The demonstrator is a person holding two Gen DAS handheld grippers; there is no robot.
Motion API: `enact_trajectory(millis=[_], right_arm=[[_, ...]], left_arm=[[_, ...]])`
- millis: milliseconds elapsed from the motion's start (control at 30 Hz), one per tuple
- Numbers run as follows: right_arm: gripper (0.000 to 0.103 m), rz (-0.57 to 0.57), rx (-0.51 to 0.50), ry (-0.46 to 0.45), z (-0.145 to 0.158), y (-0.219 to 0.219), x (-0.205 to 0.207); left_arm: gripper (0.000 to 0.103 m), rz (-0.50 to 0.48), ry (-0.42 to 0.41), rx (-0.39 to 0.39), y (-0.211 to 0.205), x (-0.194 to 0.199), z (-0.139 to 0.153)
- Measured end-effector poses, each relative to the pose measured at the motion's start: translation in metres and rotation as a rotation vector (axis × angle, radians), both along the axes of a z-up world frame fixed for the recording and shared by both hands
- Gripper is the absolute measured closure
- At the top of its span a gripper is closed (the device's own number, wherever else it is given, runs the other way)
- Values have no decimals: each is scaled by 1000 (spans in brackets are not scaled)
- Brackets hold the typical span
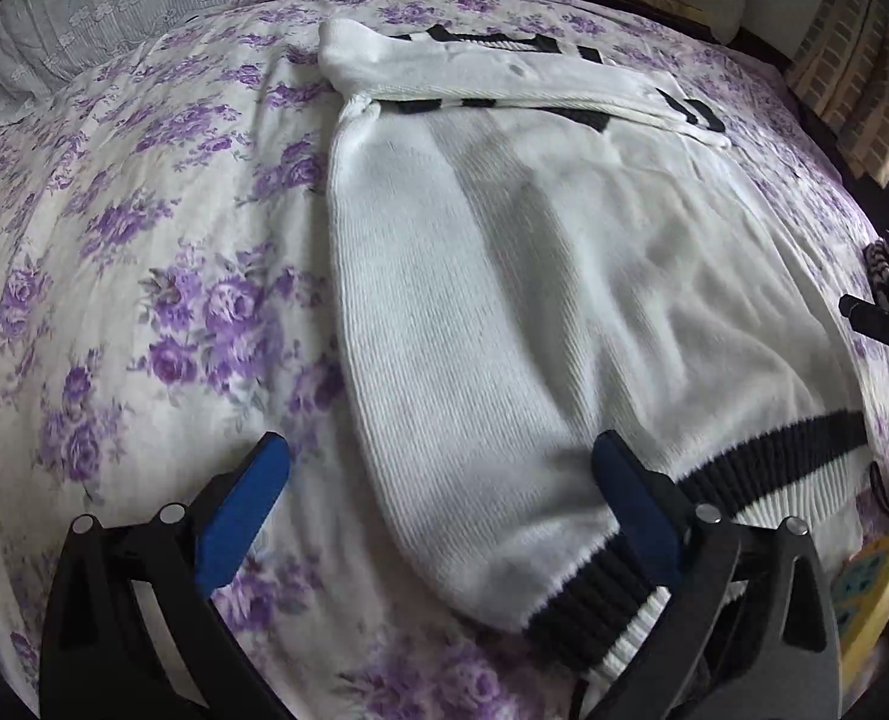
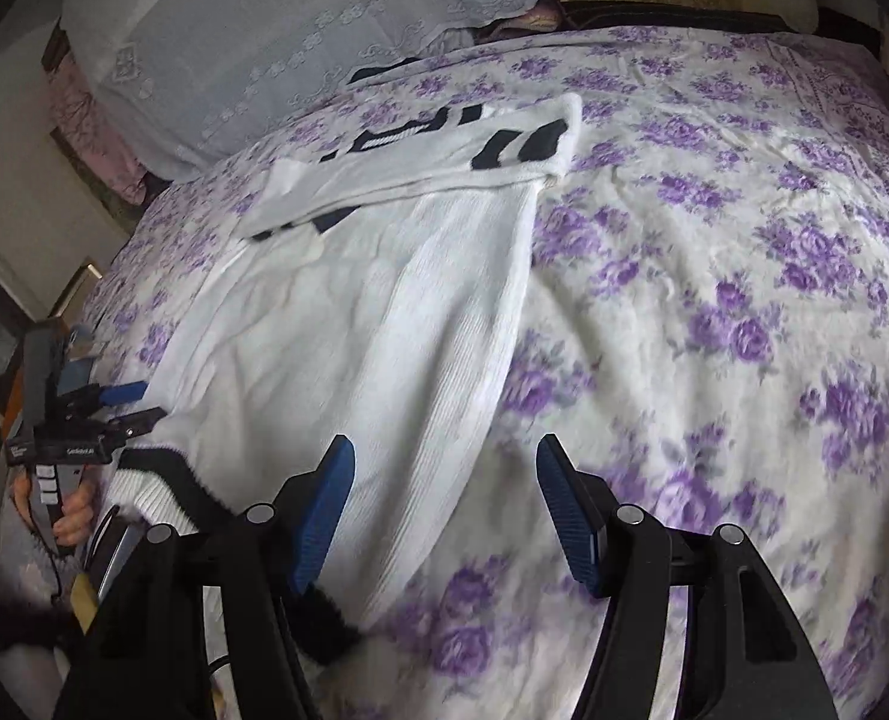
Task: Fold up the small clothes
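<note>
A white knit sweater (image 1: 534,276) with black stripes lies flat on the flowered bedspread, a sleeve folded across its far end; its black-and-white hem (image 1: 744,468) is nearest. My left gripper (image 1: 441,462) is open and empty over the near left hem corner. In the right wrist view the sweater (image 2: 354,312) lies left of centre. My right gripper (image 2: 444,480) is open and empty over the sweater's near right edge. The left gripper (image 2: 138,402) shows at the sweater's left hem, and the right gripper's tip (image 1: 864,315) shows at the right edge.
The bedspread (image 1: 144,240) has purple flowers and covers the whole bed. Lace-covered pillows (image 2: 300,36) sit at the head of the bed. A yellow-edged item (image 1: 870,588) lies by the near right bed edge. A brick-pattern wall (image 1: 858,78) stands far right.
</note>
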State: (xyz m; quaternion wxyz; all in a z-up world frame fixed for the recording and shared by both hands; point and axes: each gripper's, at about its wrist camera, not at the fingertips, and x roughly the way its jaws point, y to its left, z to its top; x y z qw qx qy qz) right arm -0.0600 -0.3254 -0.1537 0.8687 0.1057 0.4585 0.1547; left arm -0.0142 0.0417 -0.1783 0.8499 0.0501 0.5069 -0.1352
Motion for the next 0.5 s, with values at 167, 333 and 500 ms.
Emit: enact_trajectory(millis=[167, 333, 500], right_arm=[[53, 104, 67, 41, -16, 23, -24], [58, 88, 144, 36, -23, 17, -26], [61, 98, 173, 49, -23, 6, -34]], left_arm=[[5, -96, 76, -117, -5, -18, 0], [5, -148, 55, -128, -15, -33, -5], [5, -135, 105, -311, 11, -34, 1]])
